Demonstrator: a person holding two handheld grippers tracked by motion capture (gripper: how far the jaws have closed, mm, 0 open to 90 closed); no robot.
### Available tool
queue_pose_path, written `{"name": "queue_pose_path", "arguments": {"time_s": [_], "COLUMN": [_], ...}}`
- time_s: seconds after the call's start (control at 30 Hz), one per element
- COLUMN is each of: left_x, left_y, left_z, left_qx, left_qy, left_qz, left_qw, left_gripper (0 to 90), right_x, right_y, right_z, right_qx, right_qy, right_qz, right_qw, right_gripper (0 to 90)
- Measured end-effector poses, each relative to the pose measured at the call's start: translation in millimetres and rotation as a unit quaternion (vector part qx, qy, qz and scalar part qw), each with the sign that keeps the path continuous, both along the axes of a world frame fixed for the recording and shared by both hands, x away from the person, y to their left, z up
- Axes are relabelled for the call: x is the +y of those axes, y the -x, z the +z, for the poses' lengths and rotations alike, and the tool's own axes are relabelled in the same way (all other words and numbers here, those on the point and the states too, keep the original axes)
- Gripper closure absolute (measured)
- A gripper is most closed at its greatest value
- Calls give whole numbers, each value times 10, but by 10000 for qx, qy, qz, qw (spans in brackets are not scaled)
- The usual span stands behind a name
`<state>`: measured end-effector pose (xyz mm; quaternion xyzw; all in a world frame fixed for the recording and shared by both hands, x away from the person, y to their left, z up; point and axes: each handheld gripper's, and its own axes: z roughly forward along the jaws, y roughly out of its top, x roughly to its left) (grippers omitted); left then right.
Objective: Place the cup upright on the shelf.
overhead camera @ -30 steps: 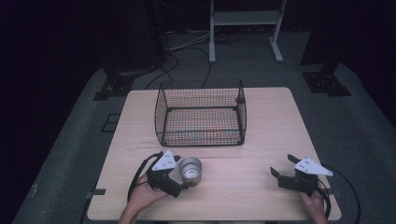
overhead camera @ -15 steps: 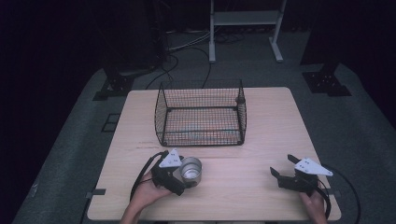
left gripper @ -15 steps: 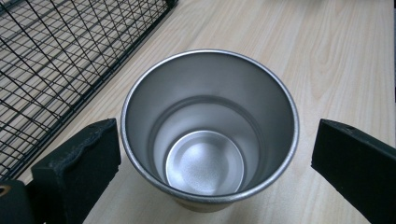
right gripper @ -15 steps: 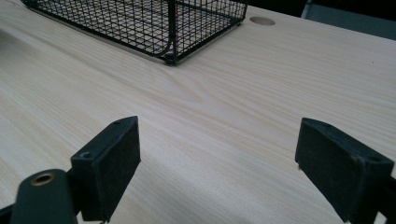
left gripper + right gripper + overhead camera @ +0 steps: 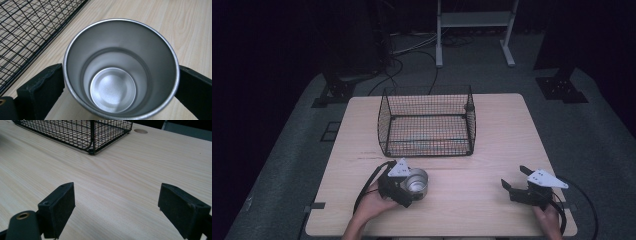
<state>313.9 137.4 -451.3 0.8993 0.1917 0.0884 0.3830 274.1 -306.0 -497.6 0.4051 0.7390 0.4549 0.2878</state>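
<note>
I've got the shiny round steel cup [image 5: 121, 68] pinched between my left gripper [image 5: 404, 186]'s pads, one pressed to each side of its wall, mouth toward the camera. The black wire mesh basket [image 5: 428, 121] sits just beyond those fingertips on the pale wooden table [image 5: 497, 125]. I'd say carrying comes next: lift, clear the rim. My right gripper [image 5: 122, 210] rests spread wide, holding nothing.

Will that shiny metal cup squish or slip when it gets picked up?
The metal cup looks rigid, so squishing seems unlikely. Its smooth, shiny wall might slip, though the left tool clamps it on both sides. It looks empty, so probably light.
</note>
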Motion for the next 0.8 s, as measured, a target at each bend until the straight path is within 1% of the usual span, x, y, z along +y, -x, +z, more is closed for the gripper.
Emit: {"name": "queue_pose_path", "arguments": {"time_s": [0.1,0.2,0.23,0.3,0.43,0.47,0.53,0.57,0.8], "left_x": [-34,-60,-62,-66,-68,-58,-56,-53,-50], "left_y": [-18,-31,-33,-29,-32,-31,-30,-27,-20], "left_z": [-10,-7,-5,-10,-22,-26,-29,-30,-24], "left_qx": [25,5,6,-27,-16,-34,-33,-39,-73], "left_qy": [-95,-131,-127,-136,-145,-122,-104,-103,-110], "left_qz": [-29,-45,-53,-68,-72,-129,-127,-141,-160], "left_qw": [9999,9999,9999,9999,9999,9998,9999,9998,9998], "left_gripper": [3,4,9,47,59,112,121,146,167], "right_x": [0,0,-1,-1,-1,-1,-1,0,-1], "right_y": [0,0,0,1,1,1,1,1,0], "right_z": [0,0,0,0,0,0,0,0,0], "right_qx": [1,1,0,-2,-13,-12,-12,-13,-13], "right_qy": [-1,-3,-3,-8,-13,-10,-11,-10,-10], "right_qz": [1,2,3,5,9,8,9,10,7], "right_qw": [10000,10000,10000,10000,10000,10000,10000,10000,10000], "right_gripper": [134,134,134,134,134,134,134,134,134]}}
